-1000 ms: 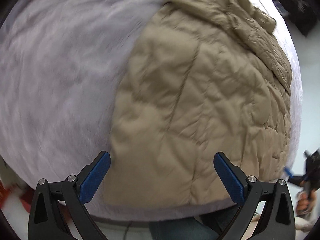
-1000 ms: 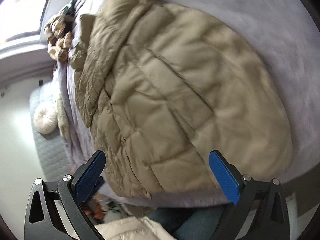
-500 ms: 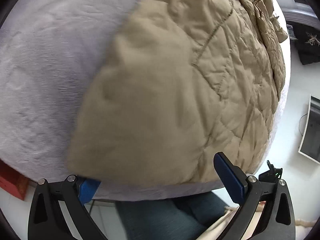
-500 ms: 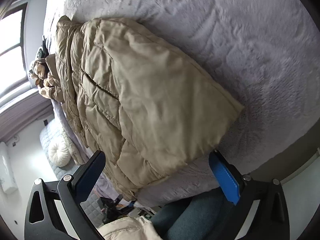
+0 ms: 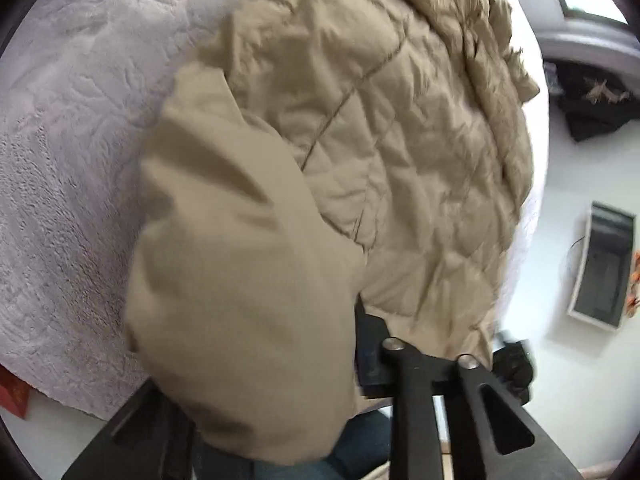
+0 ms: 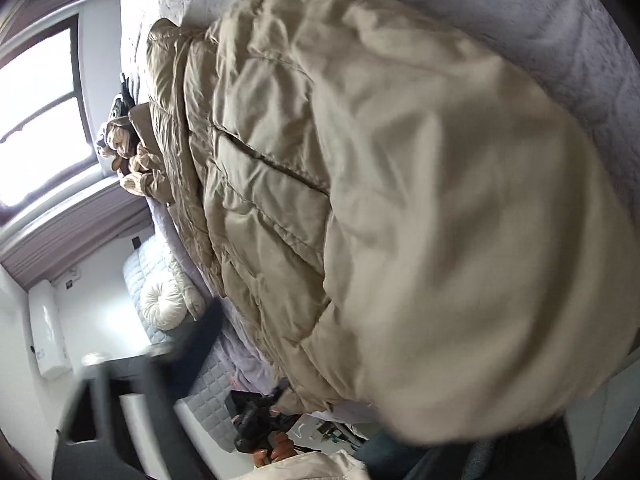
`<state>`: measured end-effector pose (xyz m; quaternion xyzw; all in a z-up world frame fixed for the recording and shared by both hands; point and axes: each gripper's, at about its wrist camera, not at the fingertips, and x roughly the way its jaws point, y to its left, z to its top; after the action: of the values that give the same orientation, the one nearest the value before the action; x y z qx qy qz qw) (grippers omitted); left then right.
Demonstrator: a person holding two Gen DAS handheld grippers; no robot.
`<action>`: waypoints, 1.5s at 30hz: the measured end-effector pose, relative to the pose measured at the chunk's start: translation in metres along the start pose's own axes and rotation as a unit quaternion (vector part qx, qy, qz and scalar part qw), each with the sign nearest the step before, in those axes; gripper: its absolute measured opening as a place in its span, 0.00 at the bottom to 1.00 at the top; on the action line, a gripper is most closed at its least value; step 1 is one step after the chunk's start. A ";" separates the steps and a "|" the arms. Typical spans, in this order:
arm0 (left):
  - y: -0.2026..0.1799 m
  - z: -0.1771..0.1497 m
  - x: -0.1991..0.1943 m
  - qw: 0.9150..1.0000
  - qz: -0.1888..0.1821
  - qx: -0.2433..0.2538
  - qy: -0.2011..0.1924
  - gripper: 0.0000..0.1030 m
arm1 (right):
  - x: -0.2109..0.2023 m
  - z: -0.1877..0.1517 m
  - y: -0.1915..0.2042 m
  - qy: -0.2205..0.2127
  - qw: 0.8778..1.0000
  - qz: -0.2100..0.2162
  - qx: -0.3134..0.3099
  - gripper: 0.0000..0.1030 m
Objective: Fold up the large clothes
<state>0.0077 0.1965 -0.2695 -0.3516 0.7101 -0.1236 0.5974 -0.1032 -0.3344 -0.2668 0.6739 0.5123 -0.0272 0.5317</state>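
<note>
The pale fleecy bed cover (image 5: 72, 168) filled the frame from my left camera's 12 round to 8 o'clock, and on it lay the tan quilted coat (image 5: 420, 140), puffy, creased and stitched in squares, stretching away toward 1 o'clock. Its near hem was bunched into a smooth, blurred bulge at 6 to 7 o'clock, right against the lens. My left gripper (image 5: 348, 364) was closing with that hem between its jaws; one black finger (image 5: 404, 392) showed at 5 o'clock, the other was buried under cloth, so I could not tell whether the pads pressed yet. My right gripper (image 6: 328, 396) was closing too, its left finger (image 6: 160, 392) blurred and clear of the coat, the right one hidden behind fabric. Only the right view showed the window (image 6: 36, 120) at 9 o'clock, the round white cushion (image 6: 164, 304) at 8 and a hand (image 6: 276, 452) on the other tool at 6. Only the left view showed the dark framed panel (image 5: 604, 264) at 3 o'clock.
</note>
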 end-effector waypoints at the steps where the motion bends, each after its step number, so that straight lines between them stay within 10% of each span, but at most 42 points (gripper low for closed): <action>1: -0.001 0.002 -0.003 1.000 -0.005 0.000 -0.004 0.19 | -0.003 0.001 -0.003 -0.002 1.000 -0.010 0.000 0.30; 2: -0.003 0.003 -0.008 1.000 -0.010 0.004 -0.008 0.19 | -0.002 0.002 -0.001 -0.003 1.000 -0.027 -0.001 0.14; 11: -0.069 0.039 -0.071 0.992 -0.064 0.084 -0.074 0.19 | -0.020 0.005 0.049 -0.015 0.997 0.021 -0.068 0.11; 20: -0.151 0.124 -0.113 0.971 -0.092 0.145 -0.166 0.19 | -0.025 0.036 0.185 -0.041 0.977 0.046 -0.206 0.11; 28: -0.180 0.220 -0.081 0.967 -0.052 0.140 -0.205 0.19 | 0.026 0.106 0.285 -0.047 0.964 0.019 -0.263 0.11; 37: -0.174 0.261 -0.031 0.972 0.008 0.136 -0.191 0.21 | 0.097 0.175 0.283 -0.042 0.973 -0.028 -0.224 0.14; 40: -0.179 0.250 -0.039 0.965 0.024 0.159 -0.205 0.41 | 0.103 0.183 0.280 -0.039 0.973 -0.028 -0.227 0.15; 42: -0.184 0.238 -0.049 0.957 0.041 0.175 -0.227 0.74 | 0.103 0.186 0.279 -0.035 0.973 -0.023 -0.229 0.20; 45: -0.193 0.226 -0.062 0.944 0.074 0.203 -0.251 0.78 | 0.102 0.187 0.280 -0.033 0.972 -0.010 -0.232 0.43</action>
<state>0.2891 0.1525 -0.1649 -0.1889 0.5216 -0.1280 0.8221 0.2418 -0.3808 -0.2138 0.5254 0.4937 0.0650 0.6899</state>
